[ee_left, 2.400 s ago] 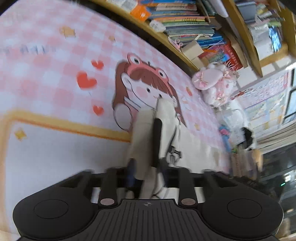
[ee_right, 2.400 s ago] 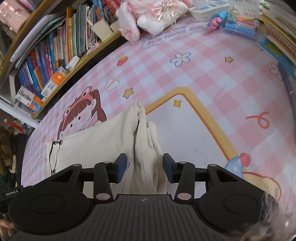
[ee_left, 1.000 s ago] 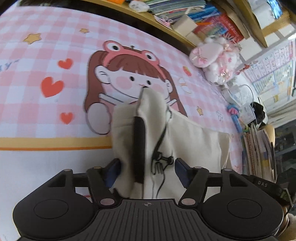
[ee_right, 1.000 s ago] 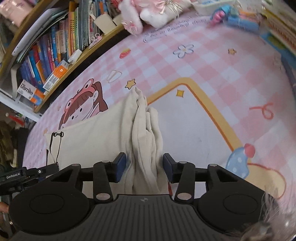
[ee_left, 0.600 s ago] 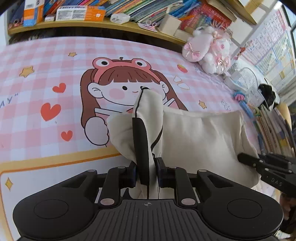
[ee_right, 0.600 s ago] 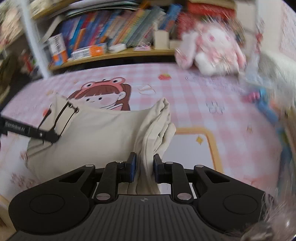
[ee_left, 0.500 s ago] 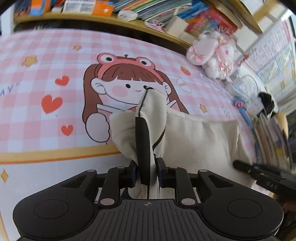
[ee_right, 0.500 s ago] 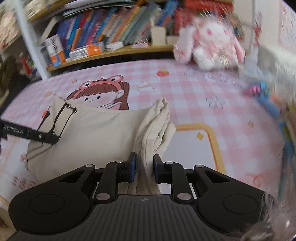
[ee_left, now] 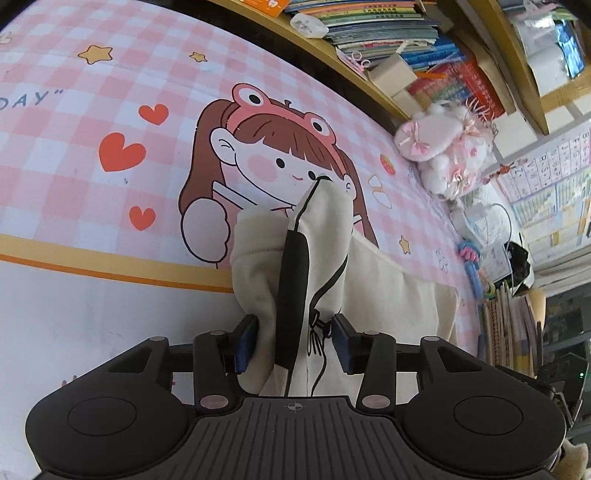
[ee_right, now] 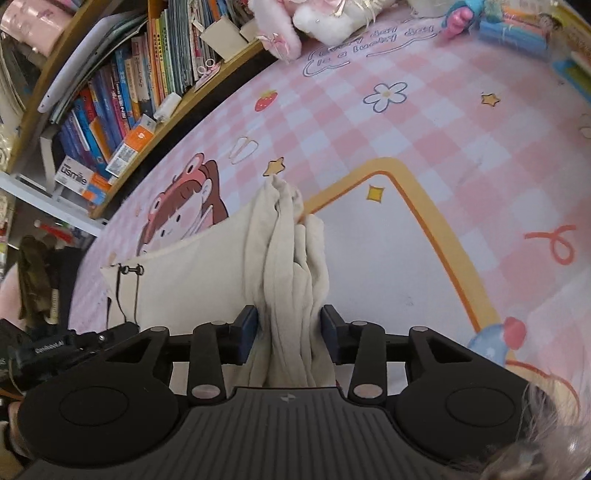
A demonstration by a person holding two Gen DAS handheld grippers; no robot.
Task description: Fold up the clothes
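A cream garment with a black trim and a thin black line drawing lies on the pink checked mat. In the left wrist view a bunched corner of the garment [ee_left: 325, 236] stands between the fingers of my left gripper [ee_left: 293, 341], whose jaws are apart around it. In the right wrist view another bunched fold of the garment [ee_right: 291, 266] rises between the fingers of my right gripper [ee_right: 290, 334], also apart. The flat part of the garment [ee_right: 184, 280] spreads to the left, and the left gripper [ee_right: 55, 349] shows at its far edge.
The mat [ee_left: 74, 110] carries a cartoon girl print [ee_left: 273, 155] and an orange-bordered white panel [ee_right: 388, 258]. A bookshelf [ee_right: 122, 99] runs along the back. A pink plush toy [ee_left: 443, 144] and blue toys [ee_right: 498, 26] sit at the mat's far edge.
Both grippers were shut on the garment half a second ago and now stand open around it. The lifted cloth has come back down to the mat.
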